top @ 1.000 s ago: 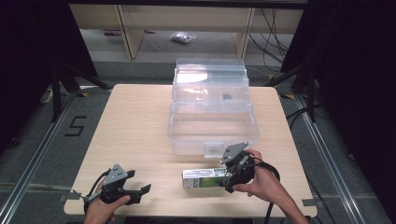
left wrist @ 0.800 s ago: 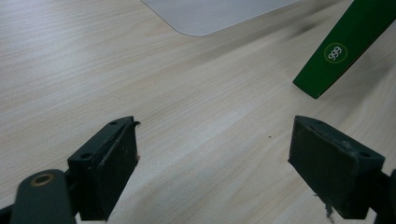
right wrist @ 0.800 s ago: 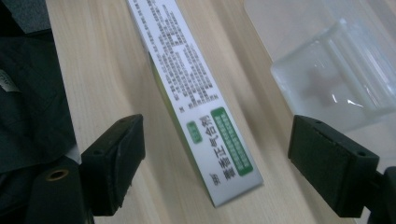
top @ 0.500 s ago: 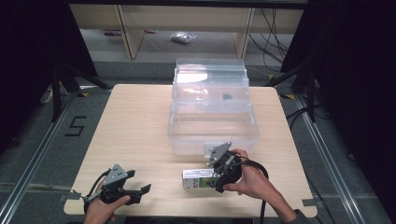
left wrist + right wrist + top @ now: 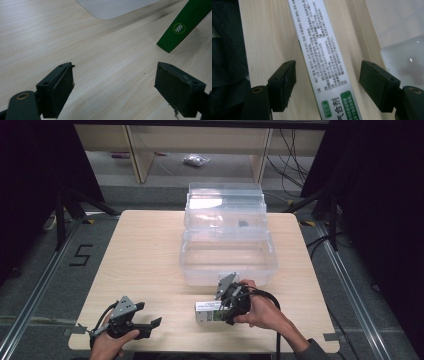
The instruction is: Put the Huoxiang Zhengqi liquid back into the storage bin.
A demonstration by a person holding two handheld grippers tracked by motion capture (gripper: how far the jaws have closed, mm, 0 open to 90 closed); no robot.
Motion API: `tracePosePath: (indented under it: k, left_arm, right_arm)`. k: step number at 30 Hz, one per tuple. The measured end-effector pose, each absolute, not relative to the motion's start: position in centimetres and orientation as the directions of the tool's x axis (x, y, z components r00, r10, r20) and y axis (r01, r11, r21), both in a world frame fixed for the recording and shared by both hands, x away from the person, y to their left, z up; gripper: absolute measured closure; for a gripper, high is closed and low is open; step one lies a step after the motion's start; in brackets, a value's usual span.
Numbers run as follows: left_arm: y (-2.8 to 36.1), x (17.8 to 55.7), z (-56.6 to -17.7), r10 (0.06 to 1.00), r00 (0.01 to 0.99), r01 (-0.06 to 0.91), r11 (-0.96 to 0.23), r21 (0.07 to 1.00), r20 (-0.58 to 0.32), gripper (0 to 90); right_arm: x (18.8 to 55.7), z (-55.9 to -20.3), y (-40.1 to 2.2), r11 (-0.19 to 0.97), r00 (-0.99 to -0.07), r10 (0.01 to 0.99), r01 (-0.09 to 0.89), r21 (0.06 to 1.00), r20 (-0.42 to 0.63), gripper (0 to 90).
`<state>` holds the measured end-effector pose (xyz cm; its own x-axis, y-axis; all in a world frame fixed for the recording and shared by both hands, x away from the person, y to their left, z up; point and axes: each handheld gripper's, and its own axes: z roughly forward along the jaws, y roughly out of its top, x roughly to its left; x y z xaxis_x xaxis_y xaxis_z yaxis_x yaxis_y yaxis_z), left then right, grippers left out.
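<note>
Moved: right claw [image 5: 226, 307] shifted leftward onto green-and-white carton [image 5: 207, 311]; jaws spread, straddling carton, not yet clenched. Carton flat on worktop [image 5: 145, 260], clear storage box [image 5: 227, 255] just beyond. Left claw [image 5: 142, 322] unchanged, released, empty. Judgement: grasp imminent.

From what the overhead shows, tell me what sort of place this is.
Probably a lab or workshop set up for recording. A lone wooden table stands on grey floor with a taped "5", cables trail past bare shelving, and dark curtains close off the sides.
</note>
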<state>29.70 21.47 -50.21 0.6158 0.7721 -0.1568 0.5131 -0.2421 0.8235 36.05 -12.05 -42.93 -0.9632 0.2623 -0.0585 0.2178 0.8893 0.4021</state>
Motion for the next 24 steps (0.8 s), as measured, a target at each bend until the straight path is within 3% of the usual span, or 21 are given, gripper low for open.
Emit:
tracePosePath:
  k: [12,24]
  left_arm:
    - [21.5,29.7,-50.2,0.777,0.610,0.515,-0.240,0.823,-0.156,14.9]
    - [21.5,29.7,-50.2,0.775,0.613,0.513,-0.244,0.823,-0.152,14.9]
  right_arm:
    - [36.5,-43.5,-11.0,0.917,-0.978,0.203,0.170,0.362,-0.055,37.5]
    - [36.6,-44.1,-10.7,0.928,-0.971,0.237,0.215,0.305,-0.037,45.4]
